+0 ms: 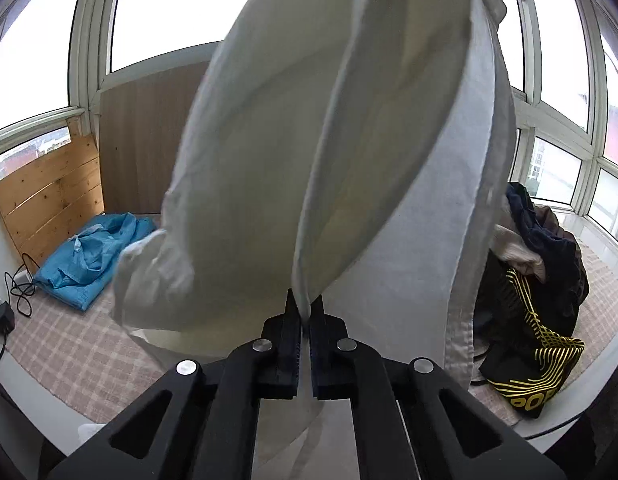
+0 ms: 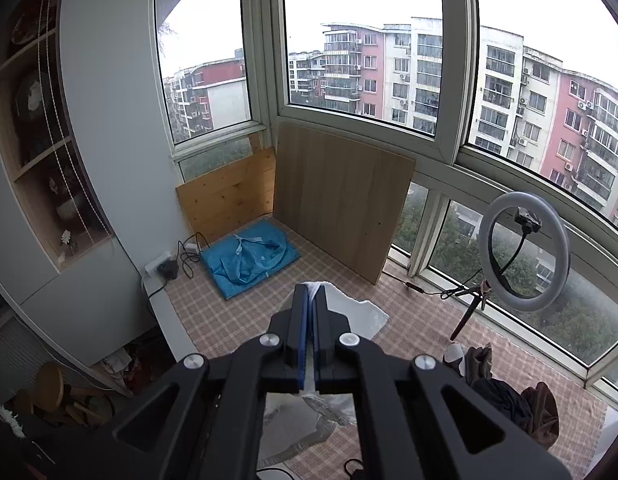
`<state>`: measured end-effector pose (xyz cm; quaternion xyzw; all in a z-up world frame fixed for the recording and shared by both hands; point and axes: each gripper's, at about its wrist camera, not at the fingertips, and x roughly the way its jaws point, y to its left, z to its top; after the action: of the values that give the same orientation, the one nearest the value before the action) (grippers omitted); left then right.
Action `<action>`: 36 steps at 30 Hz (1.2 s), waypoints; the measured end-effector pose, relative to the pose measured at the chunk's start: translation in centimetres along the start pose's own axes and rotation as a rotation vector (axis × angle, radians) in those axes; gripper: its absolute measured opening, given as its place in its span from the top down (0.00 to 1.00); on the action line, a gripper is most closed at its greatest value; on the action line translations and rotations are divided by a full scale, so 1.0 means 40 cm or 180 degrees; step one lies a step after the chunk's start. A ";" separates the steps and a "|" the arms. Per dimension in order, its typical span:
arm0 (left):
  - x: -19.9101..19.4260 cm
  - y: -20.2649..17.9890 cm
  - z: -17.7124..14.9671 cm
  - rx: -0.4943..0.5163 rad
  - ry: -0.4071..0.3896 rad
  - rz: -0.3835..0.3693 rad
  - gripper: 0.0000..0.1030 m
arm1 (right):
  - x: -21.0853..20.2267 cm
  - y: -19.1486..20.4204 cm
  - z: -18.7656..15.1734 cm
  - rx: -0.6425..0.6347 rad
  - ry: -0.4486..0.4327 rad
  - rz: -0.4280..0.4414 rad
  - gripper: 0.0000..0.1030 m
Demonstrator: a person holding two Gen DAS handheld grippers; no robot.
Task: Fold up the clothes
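Hanging white garment (image 1: 349, 140) blocking forward

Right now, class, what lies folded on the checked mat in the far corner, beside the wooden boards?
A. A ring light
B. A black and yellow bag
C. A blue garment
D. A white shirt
C: the blue garment lies flat on the checked mat by the wooden boards, also seen from the left wrist.

Left tool (image 1: 305, 306) clamped on a hem fold of the white garment (image 1: 329, 140), which hangs lifted and fills most of the view. Blue folded garment (image 1: 91, 258) lies far left on the checkered mat (image 1: 69, 352). Dark clothes pile (image 1: 541, 280), black-yellow piece in front, on the right.
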<state>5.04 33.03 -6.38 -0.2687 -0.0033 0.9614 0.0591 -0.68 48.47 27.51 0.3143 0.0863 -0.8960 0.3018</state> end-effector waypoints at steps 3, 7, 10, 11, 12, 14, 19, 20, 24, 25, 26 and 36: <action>-0.065 0.084 0.044 -0.0031 -0.0053 0.0049 0.98 | -0.010 -0.027 -0.006 0.0067 -0.0074 -0.0002 0.98; -0.159 0.184 0.120 -0.0025 -0.0068 -0.0077 0.98 | -0.033 -0.075 -0.005 0.0210 -0.0227 -0.0047 0.98; -0.202 0.215 0.173 0.0106 -0.0059 -0.0301 0.98 | -0.055 -0.088 0.004 0.0321 -0.0351 0.0020 0.98; -0.208 0.215 0.186 0.0167 -0.0065 -0.0339 0.97 | -0.062 -0.080 0.008 0.0319 -0.0375 0.0024 0.98; -0.209 0.213 0.193 0.0228 -0.0094 -0.0366 0.97 | -0.069 -0.071 0.012 0.0314 -0.0391 0.0025 0.98; -0.191 0.199 0.202 0.0299 -0.0038 -0.0629 0.97 | -0.083 -0.049 0.019 0.0300 -0.0420 0.0016 0.98; -0.133 0.126 0.180 0.0563 0.0039 -0.0917 0.97 | -0.106 0.014 0.033 0.0243 -0.0423 -0.0103 0.98; -0.123 0.114 0.173 0.0602 0.0050 -0.0921 0.97 | -0.109 0.025 0.036 0.0229 -0.0410 -0.0143 0.98; -0.105 0.101 0.161 0.0570 0.0112 -0.1056 0.97 | -0.112 0.050 0.045 0.0219 -0.0359 -0.0315 0.98; -0.109 0.113 0.164 0.0524 0.0141 -0.1151 0.97 | -0.112 0.051 0.045 0.0223 -0.0343 -0.0376 0.98; -0.113 0.130 0.171 0.0452 0.0175 -0.1278 0.97 | -0.112 0.047 0.043 0.0239 -0.0326 -0.0436 0.98; -0.109 0.240 0.189 0.0196 0.0460 -0.1830 0.93 | -0.109 -0.017 0.006 0.0643 -0.0266 -0.0526 0.98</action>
<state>3.76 23.17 1.99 -0.3226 -0.0459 0.8833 0.3372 1.49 51.06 30.36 0.2973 0.0086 -0.9342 0.1971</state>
